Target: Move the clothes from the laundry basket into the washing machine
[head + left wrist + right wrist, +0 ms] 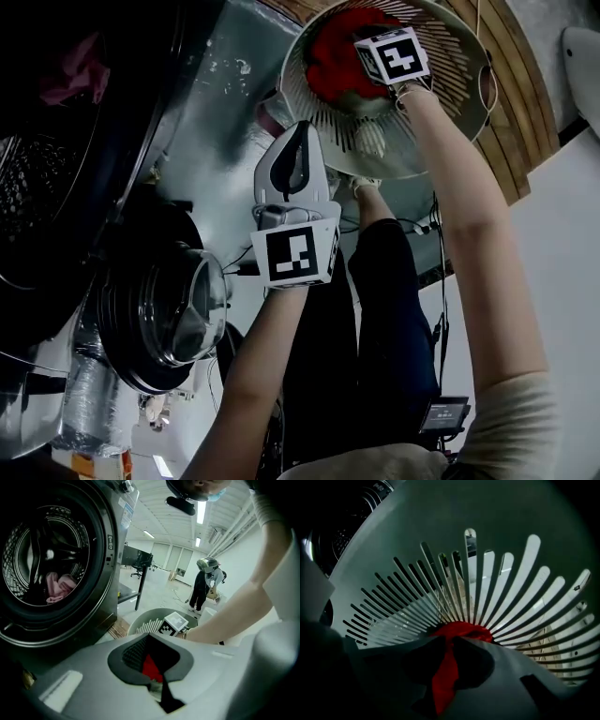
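Head view, one basket [473,66], one red garment [333,56]

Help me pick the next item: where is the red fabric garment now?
The red fabric garment lies in the white slatted plastic laundry basket, top, right of centre, in the head view, caught in the jaws of the right gripper.

Both forearms are stretching from six o'clock toward twelve in the head view. The left gripper [161,686] is pointing forward and down, its jaws pressing together with nothing between them. The right gripper [447,677] is reaching farther out toward one o'clock and tilting steeply down, pinching a red garment [461,631].
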